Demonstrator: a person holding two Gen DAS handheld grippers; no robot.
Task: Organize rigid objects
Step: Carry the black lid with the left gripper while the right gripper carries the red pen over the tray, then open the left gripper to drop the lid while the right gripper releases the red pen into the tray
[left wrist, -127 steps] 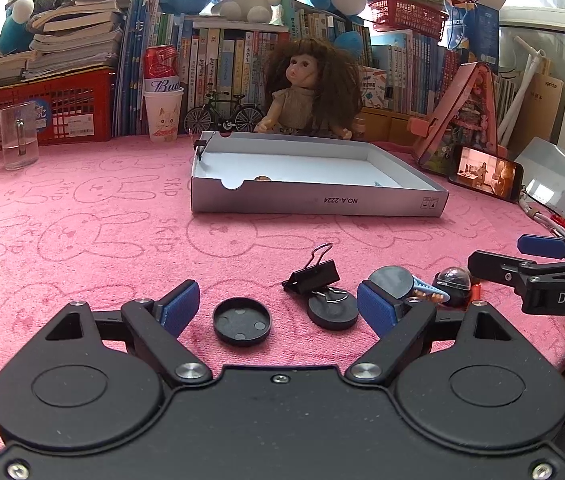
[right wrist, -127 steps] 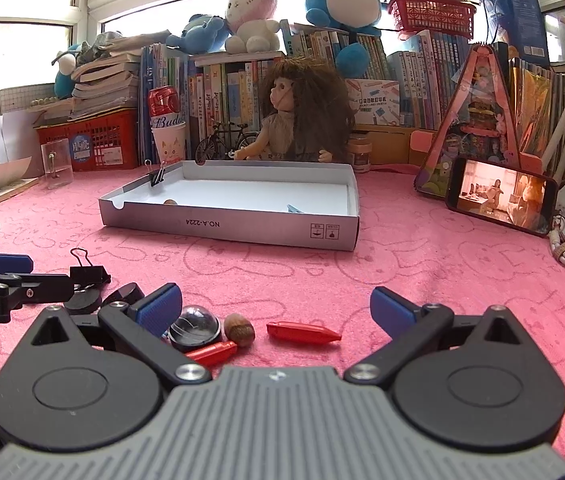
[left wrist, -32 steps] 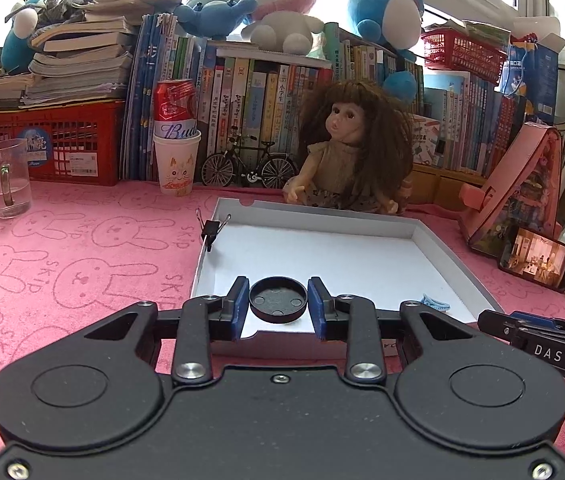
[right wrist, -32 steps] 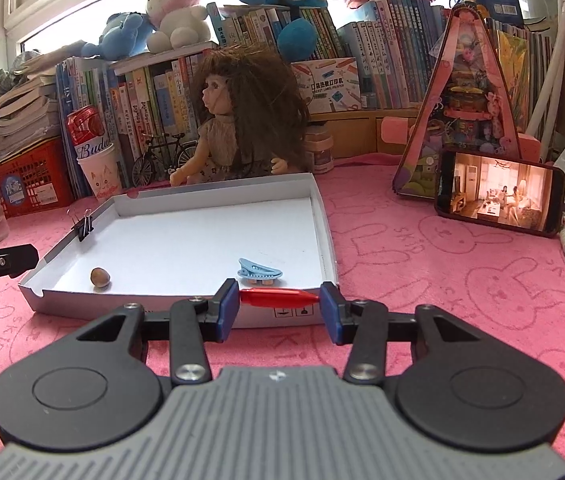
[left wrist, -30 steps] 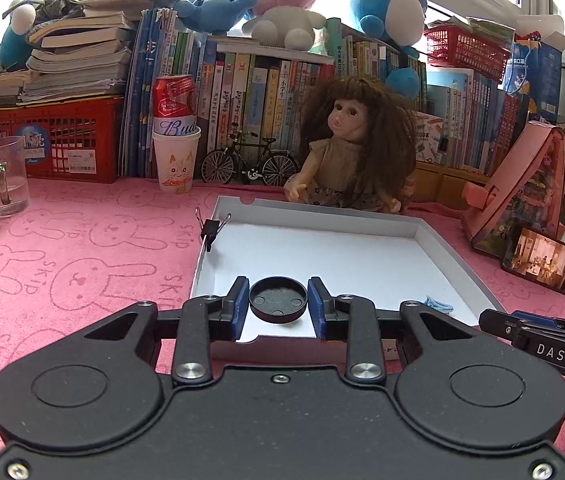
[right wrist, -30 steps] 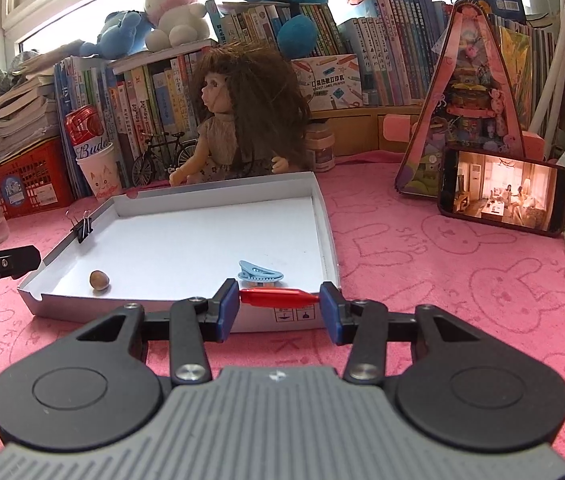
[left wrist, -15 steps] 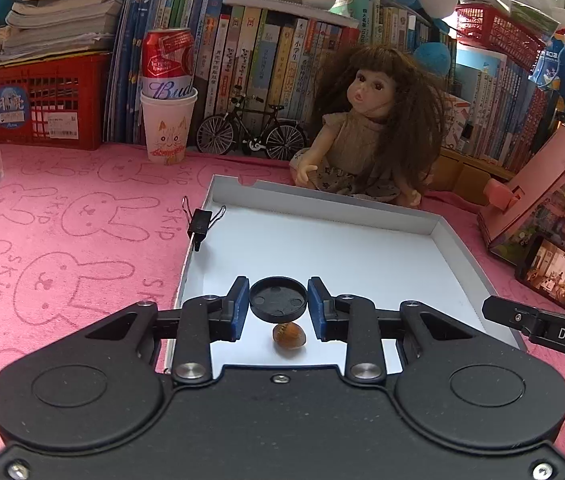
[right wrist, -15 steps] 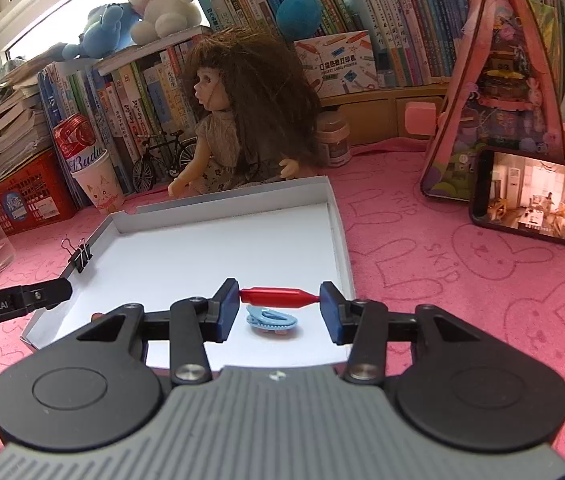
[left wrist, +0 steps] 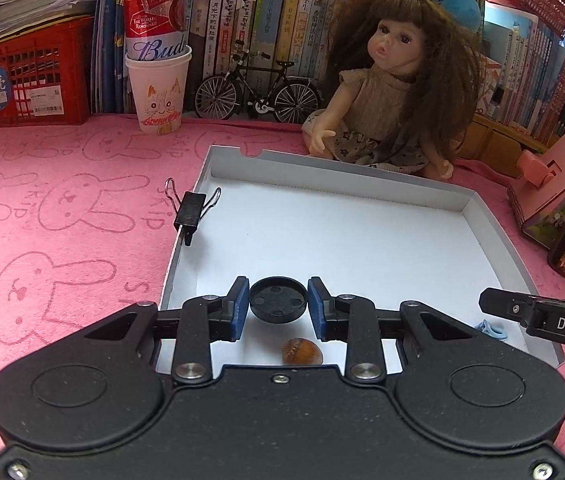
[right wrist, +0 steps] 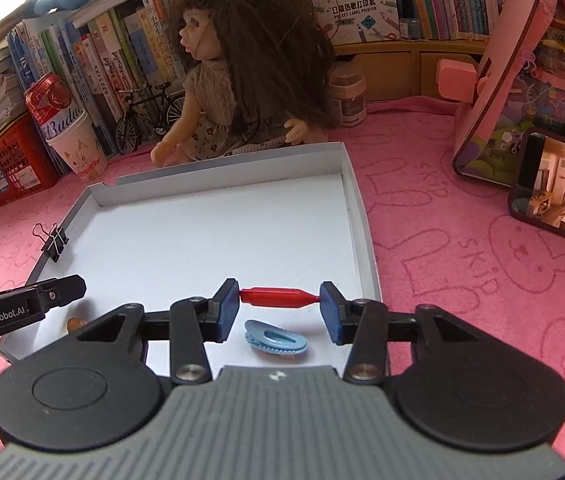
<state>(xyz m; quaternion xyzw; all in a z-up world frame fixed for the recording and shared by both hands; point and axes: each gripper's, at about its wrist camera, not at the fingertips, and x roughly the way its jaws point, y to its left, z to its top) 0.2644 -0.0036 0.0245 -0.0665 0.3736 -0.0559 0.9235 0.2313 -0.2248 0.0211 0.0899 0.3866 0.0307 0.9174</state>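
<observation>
The left gripper [left wrist: 278,305] is pinching a round black cap [left wrist: 278,299] by its rim, pads pressed on opposite edges, so the disc is sitting flat between them. It is hanging over the near part of the white box [left wrist: 362,184], above a brown nut [left wrist: 302,351] already lying inside. The right gripper [right wrist: 279,307] is clamping a red stick [right wrist: 278,296] end to end, holding it level across the gap, over the same box near its right wall, with a blue hair clip [right wrist: 275,339] resting below. Both loads appear poised for dropping in. A binder clip [left wrist: 191,210] is gripping the box's left wall, and a doll [left wrist: 390,80] is sitting behind on the pink cloth [left wrist: 62,208].
</observation>
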